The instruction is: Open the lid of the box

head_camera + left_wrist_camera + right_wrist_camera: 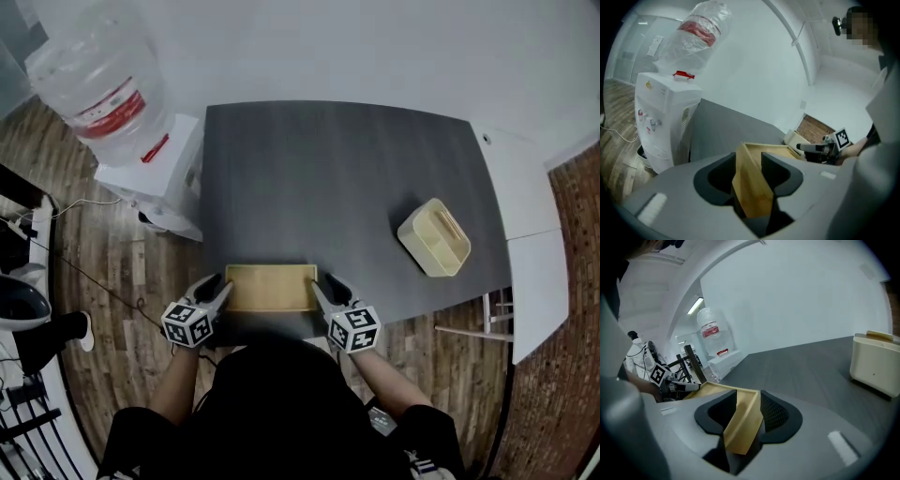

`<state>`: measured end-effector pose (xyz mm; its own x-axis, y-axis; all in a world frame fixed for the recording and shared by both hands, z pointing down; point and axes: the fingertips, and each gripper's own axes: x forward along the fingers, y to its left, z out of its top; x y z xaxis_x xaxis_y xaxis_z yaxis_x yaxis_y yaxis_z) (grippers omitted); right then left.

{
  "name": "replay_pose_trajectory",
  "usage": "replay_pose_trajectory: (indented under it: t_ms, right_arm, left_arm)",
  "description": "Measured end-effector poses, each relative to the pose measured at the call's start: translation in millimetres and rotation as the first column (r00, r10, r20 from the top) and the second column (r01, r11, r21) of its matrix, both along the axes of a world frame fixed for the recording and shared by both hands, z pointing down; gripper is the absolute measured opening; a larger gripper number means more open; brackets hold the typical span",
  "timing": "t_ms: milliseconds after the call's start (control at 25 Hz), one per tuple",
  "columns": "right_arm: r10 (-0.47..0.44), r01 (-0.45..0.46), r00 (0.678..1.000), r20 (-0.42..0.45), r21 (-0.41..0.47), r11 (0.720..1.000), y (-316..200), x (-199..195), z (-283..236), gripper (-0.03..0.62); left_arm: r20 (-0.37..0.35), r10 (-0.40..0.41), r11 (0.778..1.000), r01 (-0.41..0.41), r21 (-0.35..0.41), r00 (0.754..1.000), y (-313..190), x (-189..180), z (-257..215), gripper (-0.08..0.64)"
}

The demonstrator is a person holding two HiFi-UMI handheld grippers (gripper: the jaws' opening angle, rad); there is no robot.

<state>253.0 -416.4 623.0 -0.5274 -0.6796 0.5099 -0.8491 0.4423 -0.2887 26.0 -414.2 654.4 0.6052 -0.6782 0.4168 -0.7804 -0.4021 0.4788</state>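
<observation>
A shallow wooden lid (270,287), rimmed like a tray, lies at the near edge of the dark grey table (328,178). My left gripper (217,289) is at its left end and my right gripper (323,289) at its right end. In the left gripper view the lid's end wall (750,187) stands between the open jaws of the left gripper (747,173), with a gap on one side. In the right gripper view the other end wall (740,427) stands loosely between the open jaws of the right gripper (747,416). The cream box (433,237) sits apart at the table's right.
A white water dispenser (150,159) with a large bottle (98,84) stands off the table's left corner. A white counter (525,206) runs along the right. Cables and a stand lie on the wooden floor at the far left.
</observation>
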Motion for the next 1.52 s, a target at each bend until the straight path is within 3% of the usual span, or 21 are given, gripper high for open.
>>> replay_pose_trajectory:
  t_ms: [280, 400, 1040, 1520]
  right_arm:
    - [-0.023, 0.017, 0.997, -0.071, -0.085, 0.996, 2, -10, 26, 0.169]
    - [-0.016, 0.01, 0.998, -0.061, -0.1, 0.995, 2, -9, 30, 0.158]
    - [-0.071, 0.066, 0.995, -0.07, -0.08, 0.995, 4, -5, 28, 0.097]
    - [0.01, -0.015, 0.999, -0.049, -0.102, 0.995, 2, 28, 29, 0.081]
  left_arm:
    - [-0.052, -0.007, 1.0, 0.006, -0.017, 0.999, 2, 3, -2, 0.117]
    - [-0.065, -0.021, 0.999, 0.02, -0.026, 0.998, 3, 3, -1, 0.112]
    - [-0.013, -0.031, 0.999, 0.031, -0.035, 0.999, 2, -1, 0, 0.117]
    - [-0.014, -0.057, 0.996, 0.056, -0.065, 0.998, 2, 0, -1, 0.083]
